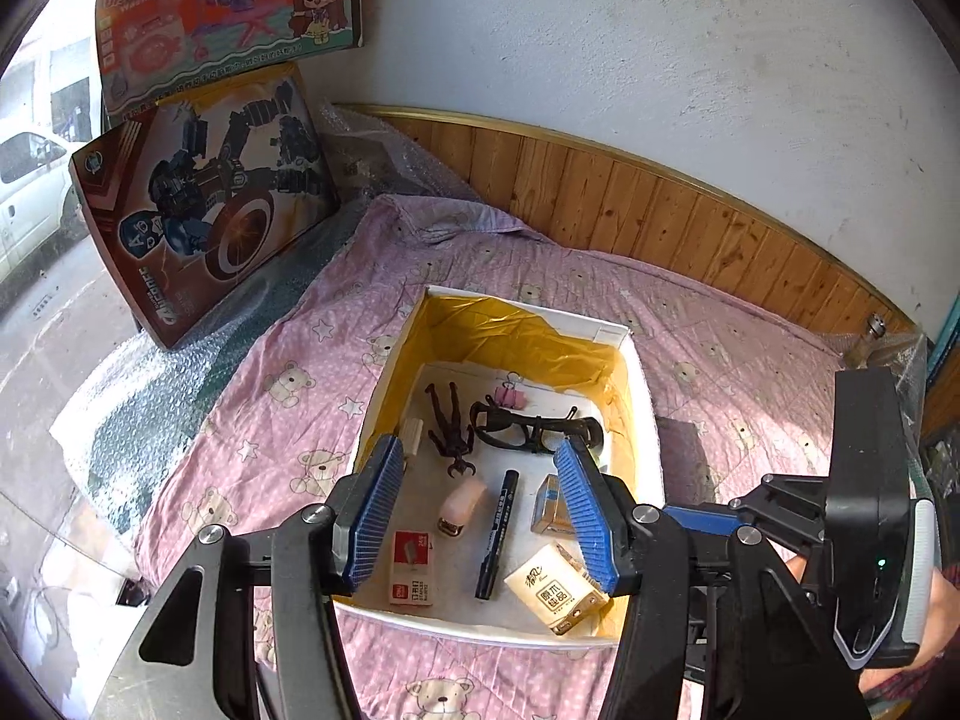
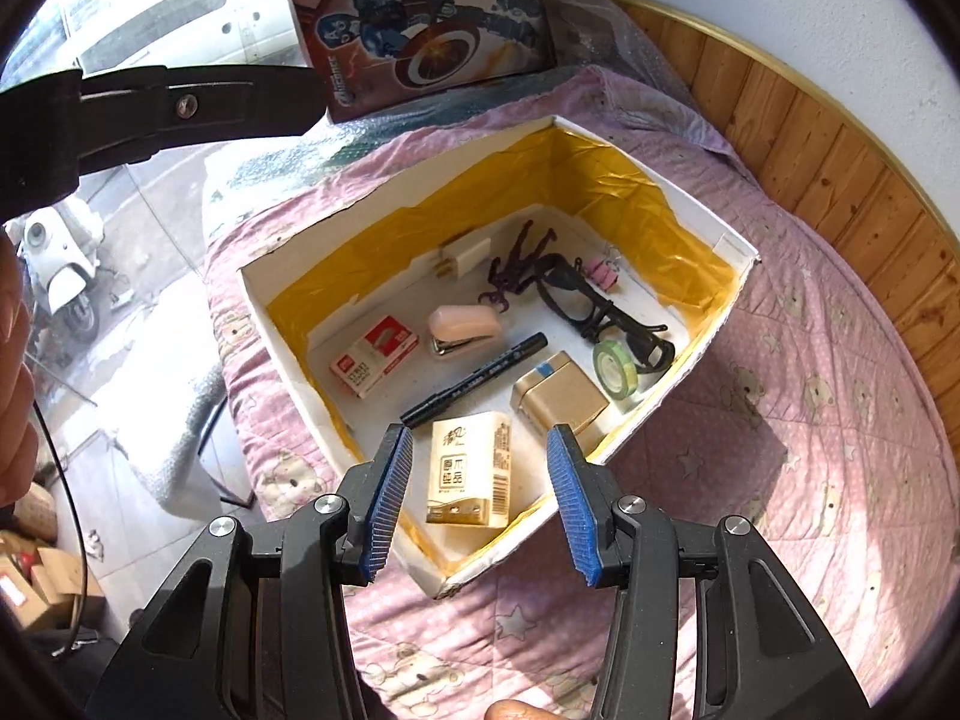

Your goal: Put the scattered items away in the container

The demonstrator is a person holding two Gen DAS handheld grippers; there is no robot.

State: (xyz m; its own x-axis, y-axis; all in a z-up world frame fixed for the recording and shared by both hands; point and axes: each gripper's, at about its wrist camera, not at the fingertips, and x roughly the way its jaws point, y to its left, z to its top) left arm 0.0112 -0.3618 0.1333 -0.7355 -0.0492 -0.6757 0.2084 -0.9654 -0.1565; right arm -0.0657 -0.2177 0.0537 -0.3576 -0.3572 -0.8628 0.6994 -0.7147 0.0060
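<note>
Below both spread, empty tongs, left gripper [image 1: 480, 510] and right gripper [image 2: 480, 498], sits the box [image 2: 288, 354] (nothing visibly left outside).

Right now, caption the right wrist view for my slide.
Open right gripper hovering over the yellow-lined box holding tissue pack, marker, stapler, glasses.

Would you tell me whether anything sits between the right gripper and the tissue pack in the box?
Nothing visible does. The right gripper is open above the box's near corner, and the tissue pack lies uncovered between its fingers.
</note>
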